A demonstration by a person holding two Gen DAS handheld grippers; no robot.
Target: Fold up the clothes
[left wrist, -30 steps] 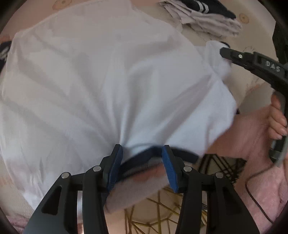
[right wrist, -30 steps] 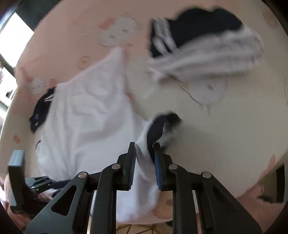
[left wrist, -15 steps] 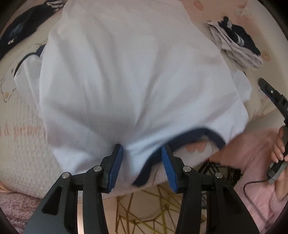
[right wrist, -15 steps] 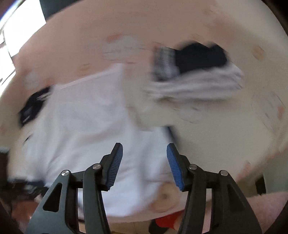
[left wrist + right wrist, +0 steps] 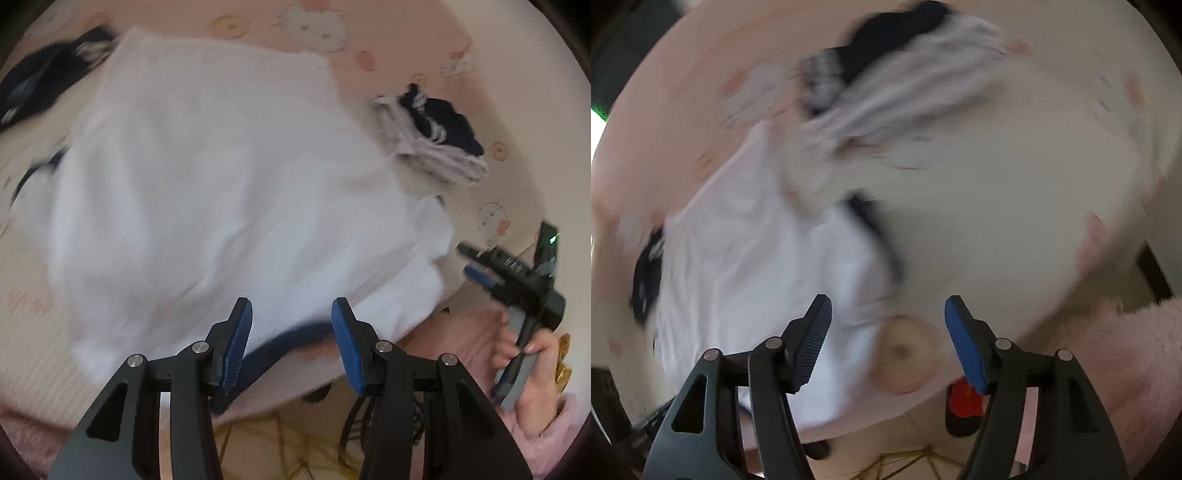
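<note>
Pink and cream bed (image 5: pixel 388 33), its cover printed with cartoon cats. Spread flat across it, 1 white shirt (image 5: pixel 221 184) with navy trim. Beside that, 1 heap of striped and navy clothes (image 5: pixel 436 144); at far edge, 1 dark garment (image 5: pixel 40 81).

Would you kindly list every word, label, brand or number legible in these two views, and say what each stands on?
No text can be read in either view.
Right gripper: markings on its black body, too blurred to read.
Dark garment beside the white shirt: pale print, blurred.
Pink sheet: cartoon faces only, no lettering.
</note>
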